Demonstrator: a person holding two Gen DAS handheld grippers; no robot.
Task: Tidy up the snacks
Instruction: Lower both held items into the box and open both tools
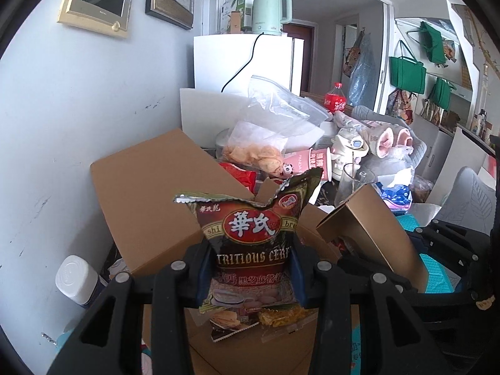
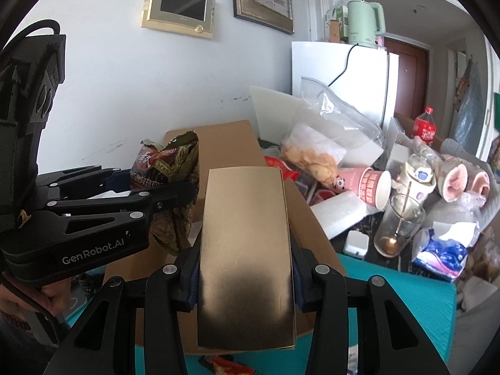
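the left gripper (image 1: 250,268) has its jaws closed on a cereal bag (image 1: 250,243). the bag stands upright between the pads, long axis vertical, torn top edge uppermost. a few small snack packets (image 1: 250,315) hang or sit just below its bottom edge; which of the two cannot be told.

the right gripper (image 2: 247,268) has its jaws closed on a gold box (image 2: 247,250). the box's long axis runs forward along the fingers, away from the hand, its broad face up.

both loads are held above a brown carton (image 1: 150,200) that sits on the tabletop against the wall (image 1: 62,125). the carton lies ahead of and below both grippers. in the right wrist view the left gripper is beside the right one, on its left, and its bag reaches slightly further over the carton; the left hand looks the nearer to a drop point. whether the carton is the intended destination is a judgement only.

obstructions: the two grippers are close together, so the gold box and the bag could collide if both descend at once. beyond the carton stand a clear bag of chips (image 2: 312,156), a pink paper cup (image 2: 375,187), a drinking glass (image 2: 398,228) and a cola bottle (image 2: 425,125). the glass is the item most likely to tip if the right hand swings outward.

a teal mat (image 2: 390,297) covers the near tabletop.
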